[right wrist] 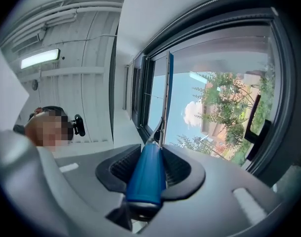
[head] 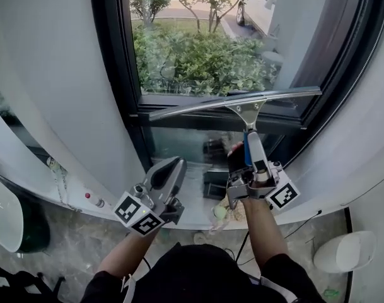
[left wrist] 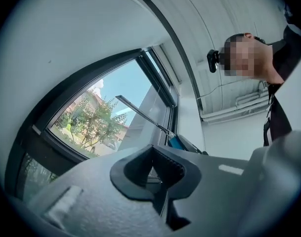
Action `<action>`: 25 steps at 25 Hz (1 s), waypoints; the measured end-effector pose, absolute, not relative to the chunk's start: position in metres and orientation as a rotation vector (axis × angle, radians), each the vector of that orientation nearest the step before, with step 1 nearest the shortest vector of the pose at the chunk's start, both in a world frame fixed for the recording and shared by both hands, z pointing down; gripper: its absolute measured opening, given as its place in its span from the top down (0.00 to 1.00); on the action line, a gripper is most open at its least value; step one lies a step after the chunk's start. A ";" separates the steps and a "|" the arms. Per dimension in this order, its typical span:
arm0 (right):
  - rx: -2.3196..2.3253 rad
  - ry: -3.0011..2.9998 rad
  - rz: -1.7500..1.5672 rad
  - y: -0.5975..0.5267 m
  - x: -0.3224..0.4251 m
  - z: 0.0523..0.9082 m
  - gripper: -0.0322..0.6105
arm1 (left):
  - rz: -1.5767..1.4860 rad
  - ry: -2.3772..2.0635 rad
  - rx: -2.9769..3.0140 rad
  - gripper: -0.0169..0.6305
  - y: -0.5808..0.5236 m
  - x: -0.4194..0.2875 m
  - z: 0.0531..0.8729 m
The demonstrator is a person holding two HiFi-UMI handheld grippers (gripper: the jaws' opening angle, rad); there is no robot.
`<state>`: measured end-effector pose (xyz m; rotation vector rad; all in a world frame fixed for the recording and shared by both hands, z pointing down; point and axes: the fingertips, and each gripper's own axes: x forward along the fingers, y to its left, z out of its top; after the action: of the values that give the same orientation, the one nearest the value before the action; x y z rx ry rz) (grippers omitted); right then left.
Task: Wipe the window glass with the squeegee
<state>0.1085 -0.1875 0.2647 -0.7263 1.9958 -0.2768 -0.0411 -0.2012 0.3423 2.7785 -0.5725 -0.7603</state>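
Item: squeegee (head: 242,106), blue handle clamped in my right gripper (head: 255,169). Its blade is at 12 o'clock, across the lower edge of the window glass (head: 198,43).
Left gripper (head: 168,177), at 9 o'clock: jaws pressed together, empty.
Handling: I'd seat the blade flat and keep pressure even.

Person is wearing a black top (head: 198,273), black sleeves (head: 294,275) covering only the upper arms. A small black camera (left wrist: 212,60) is sitting at the head. Left claw (head: 173,168) and right claw (head: 251,158) are showing grey moulded shells and dark ribbed pads (right wrist: 123,165). Each is carrying a white cube with black square markers: left cube (head: 139,214), right cube (head: 284,196).
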 end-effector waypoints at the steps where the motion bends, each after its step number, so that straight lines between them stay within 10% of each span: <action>1: -0.712 2.002 -0.270 -0.195 0.112 0.260 0.74 | -0.766 -0.584 2.784 0.98 -0.207 -0.037 0.340; 25: -0.580 1.940 -0.158 -0.327 0.113 0.177 0.74 | -0.626 -0.754 2.951 0.98 -0.238 -0.026 0.341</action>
<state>0.1133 -0.3272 0.1769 -0.5798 1.9403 -0.1575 -0.0265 -0.2382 0.3406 2.9509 -0.7543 -0.6257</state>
